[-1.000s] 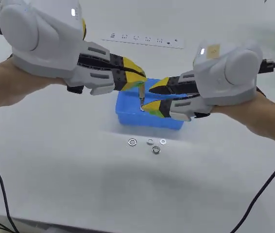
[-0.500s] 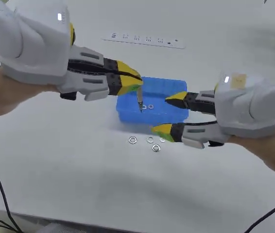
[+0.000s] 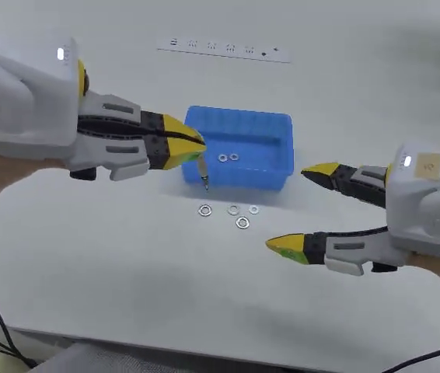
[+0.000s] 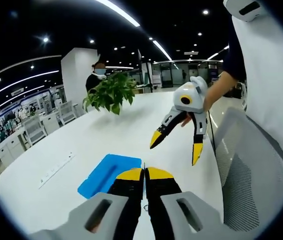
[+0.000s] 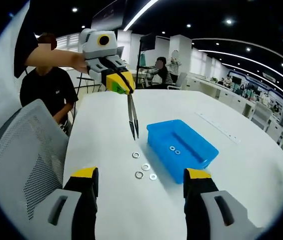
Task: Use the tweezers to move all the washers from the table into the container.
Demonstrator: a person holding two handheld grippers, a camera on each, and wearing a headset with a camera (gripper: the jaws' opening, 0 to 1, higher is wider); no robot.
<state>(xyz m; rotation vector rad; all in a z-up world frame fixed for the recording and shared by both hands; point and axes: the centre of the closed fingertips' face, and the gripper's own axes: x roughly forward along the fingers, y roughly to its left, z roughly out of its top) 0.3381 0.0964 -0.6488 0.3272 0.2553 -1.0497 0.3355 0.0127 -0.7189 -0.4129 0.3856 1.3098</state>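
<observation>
White table (image 3: 111, 272), four washers (image 3: 205, 210) beside container (image 3: 239, 115); left tongs (image 3: 200, 148) tight on tweezers (image 3: 204, 172), right tongs (image 3: 286, 208) apart.

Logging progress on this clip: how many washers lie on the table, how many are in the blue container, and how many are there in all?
Loose washers on the table: 4
Delivered washers in the blue container: 2
Total: 6 washers
</observation>
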